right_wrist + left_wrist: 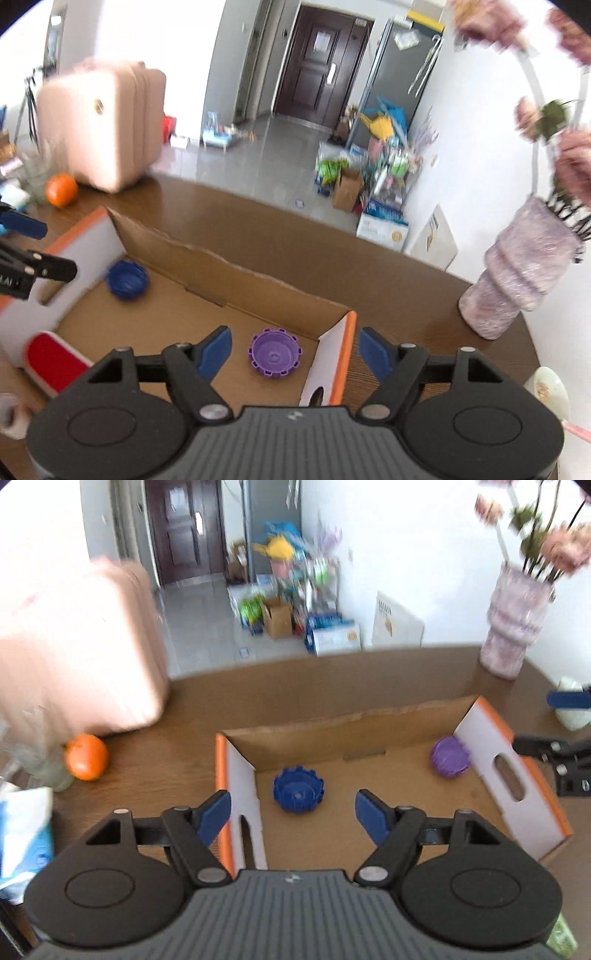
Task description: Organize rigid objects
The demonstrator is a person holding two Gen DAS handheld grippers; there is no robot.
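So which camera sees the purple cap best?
The right wrist camera. There the purple cap lies close, just ahead of the open right gripper, open side up, with its notched rim clear. The left wrist camera shows the purple cap farther off and blurry, in the far corner of the cardboard box.

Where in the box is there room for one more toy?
The bare floor of the cardboard box between the blue cap and purple cap is free. The red thing crowds one corner.
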